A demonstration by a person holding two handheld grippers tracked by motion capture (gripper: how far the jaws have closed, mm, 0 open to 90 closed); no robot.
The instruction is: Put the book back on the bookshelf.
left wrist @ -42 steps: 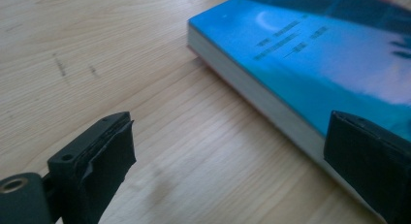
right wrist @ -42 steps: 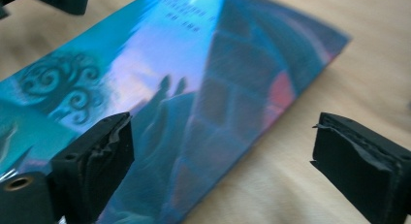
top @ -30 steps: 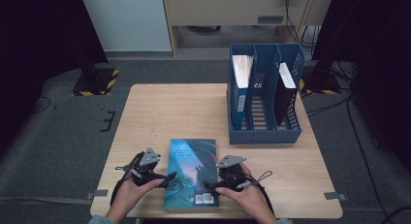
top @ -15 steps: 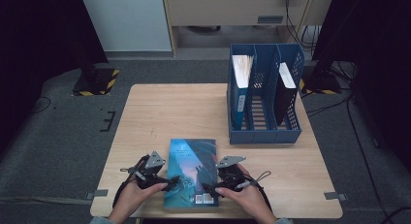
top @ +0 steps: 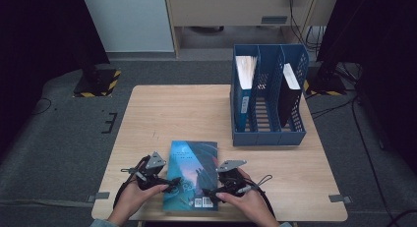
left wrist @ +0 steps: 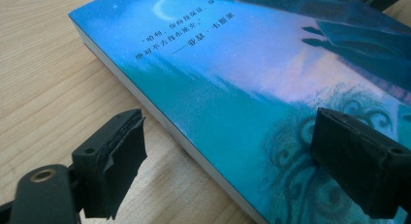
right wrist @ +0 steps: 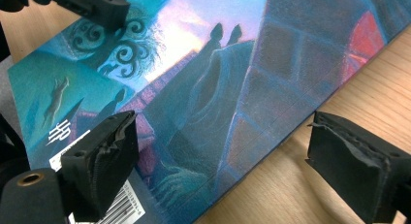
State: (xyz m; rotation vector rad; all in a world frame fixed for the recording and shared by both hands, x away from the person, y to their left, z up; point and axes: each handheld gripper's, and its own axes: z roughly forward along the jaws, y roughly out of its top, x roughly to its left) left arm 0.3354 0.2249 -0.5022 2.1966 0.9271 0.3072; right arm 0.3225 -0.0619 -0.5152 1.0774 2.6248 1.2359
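A light wooden rectangular tabletop [top: 196, 109] stands on grey carpet floor [top: 59, 138]. Far behind are a pale blue-white panel [top: 130, 20] and a beige cabinet [top: 236, 8]; dark shadow flanks left and right.

High view: dim, soft and slightly grainy; the table [top: 196, 114] is evenly lit from above, the surrounding floor falling to near black at both sides. Gripper views: brighter and sharper, mild glare on the book cover [left wrist: 232, 64], near jaw pads slightly soft, short soft shadows beneath them.
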